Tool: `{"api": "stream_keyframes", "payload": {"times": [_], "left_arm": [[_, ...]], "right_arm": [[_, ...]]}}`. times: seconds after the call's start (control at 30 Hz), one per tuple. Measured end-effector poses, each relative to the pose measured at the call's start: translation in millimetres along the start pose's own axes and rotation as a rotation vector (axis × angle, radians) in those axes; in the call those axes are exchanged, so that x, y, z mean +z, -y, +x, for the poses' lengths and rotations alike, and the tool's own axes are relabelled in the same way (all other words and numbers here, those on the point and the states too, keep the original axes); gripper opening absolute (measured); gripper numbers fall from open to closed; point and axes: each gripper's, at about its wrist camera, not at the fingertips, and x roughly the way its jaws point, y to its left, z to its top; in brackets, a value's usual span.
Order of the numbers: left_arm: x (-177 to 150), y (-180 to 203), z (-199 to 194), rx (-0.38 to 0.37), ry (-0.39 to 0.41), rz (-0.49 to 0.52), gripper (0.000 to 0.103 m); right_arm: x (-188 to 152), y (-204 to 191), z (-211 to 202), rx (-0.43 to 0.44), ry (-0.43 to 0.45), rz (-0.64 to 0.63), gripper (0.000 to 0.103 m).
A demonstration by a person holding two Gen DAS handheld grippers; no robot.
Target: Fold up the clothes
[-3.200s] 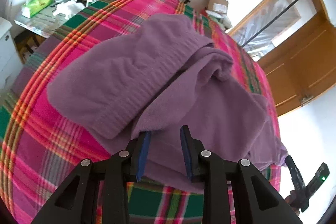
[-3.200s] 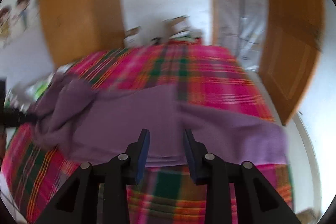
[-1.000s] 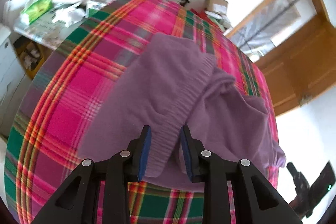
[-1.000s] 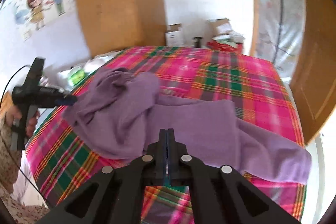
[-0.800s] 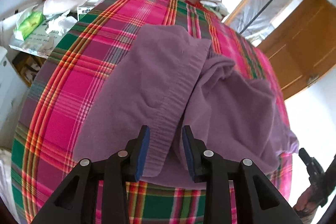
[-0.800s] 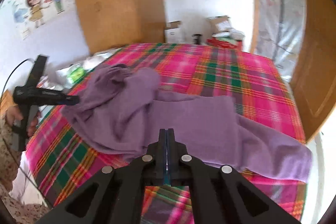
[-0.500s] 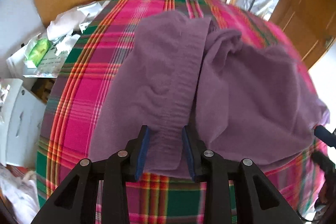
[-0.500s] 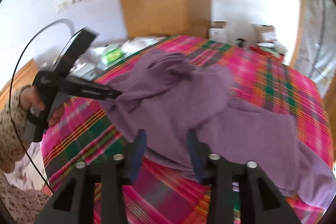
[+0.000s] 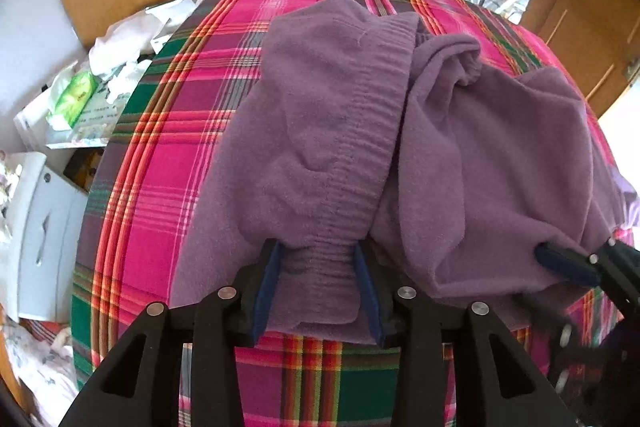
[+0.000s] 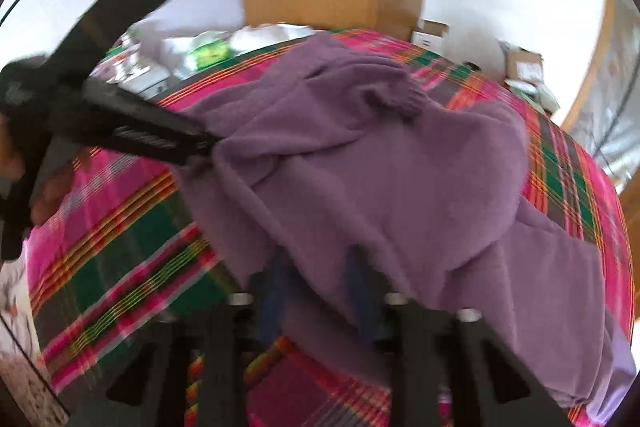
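We see purple fleece trousers (image 9: 360, 131) lying bunched on a bed with a pink and green plaid cover (image 9: 160, 163), reaching from its near edge toward the middle. Our left tongs (image 9: 316, 291) stand wide at the near edge, the ribbed waistband (image 9: 360, 163) lying between the blue pads (image 9: 266, 287); they have not pinched it. Our right tongs (image 10: 320, 291) are blurred, their fingers apart with a fold of the trousers between them near the same edge. Beside the bed's left edge sit crumpled papers and a green packet (image 9: 76, 99).
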Motion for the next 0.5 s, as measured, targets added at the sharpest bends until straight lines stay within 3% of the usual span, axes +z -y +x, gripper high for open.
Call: {"api": "stream_keyframes", "payload": {"times": [0.03,0.23,0.5], "left_arm": [[-0.3,-2.1,-0.8,-0.004,0.002,-0.007,0.041],[3.0,-18.0,-1.0,-0.010,0.005,-0.057,0.040],[6.6,-40.7,-2.6,0.014,0.005,-0.128,0.040]], "right_arm": [[0.6,3.1,-1.8,-0.010,0.004,0.011,0.003],[4.9,22.2,-14.2,-0.067,0.035,0.076,0.002],[18.3,59.8,-59.8,-0.159,0.148,0.176,0.002]]}}
